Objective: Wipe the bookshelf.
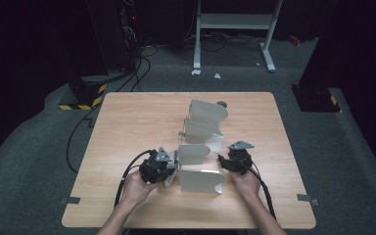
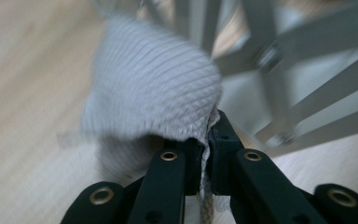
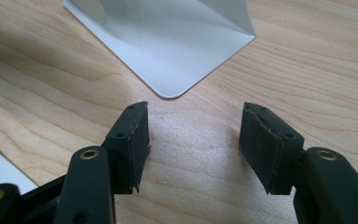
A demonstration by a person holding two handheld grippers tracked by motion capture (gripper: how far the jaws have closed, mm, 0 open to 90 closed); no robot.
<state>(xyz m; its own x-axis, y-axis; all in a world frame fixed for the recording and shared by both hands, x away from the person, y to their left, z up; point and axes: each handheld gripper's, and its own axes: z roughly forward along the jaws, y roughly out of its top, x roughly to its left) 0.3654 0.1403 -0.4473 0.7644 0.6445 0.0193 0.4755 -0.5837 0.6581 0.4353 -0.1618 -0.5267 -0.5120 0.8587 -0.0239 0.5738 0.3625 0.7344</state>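
A grey ribbed cloth [image 2: 154,88], soft like a sock, bulges up from between the jaws of my left gripper [image 2: 209,126], which is shut on its edge. From above, the left gripper [image 1: 170,172] sits at the near left corner of a pale metal divider rack [image 1: 203,125] standing on the wooden table [image 1: 127,122]. The rack's slanted bars [image 2: 307,70] rise just behind the cloth. My right gripper [image 1: 223,161] rests by the rack's near right side. Its jaws stand wide apart over bare wood [image 3: 193,135], with a rounded corner of the rack's flat base [image 3: 168,37] just ahead.
A small dark round thing [image 1: 222,103] peeks out behind the rack's far end. On the floor beyond the table stand a white frame [image 1: 235,29] and black stands with yellow-striped feet [image 1: 83,98]. Cables run along the left.
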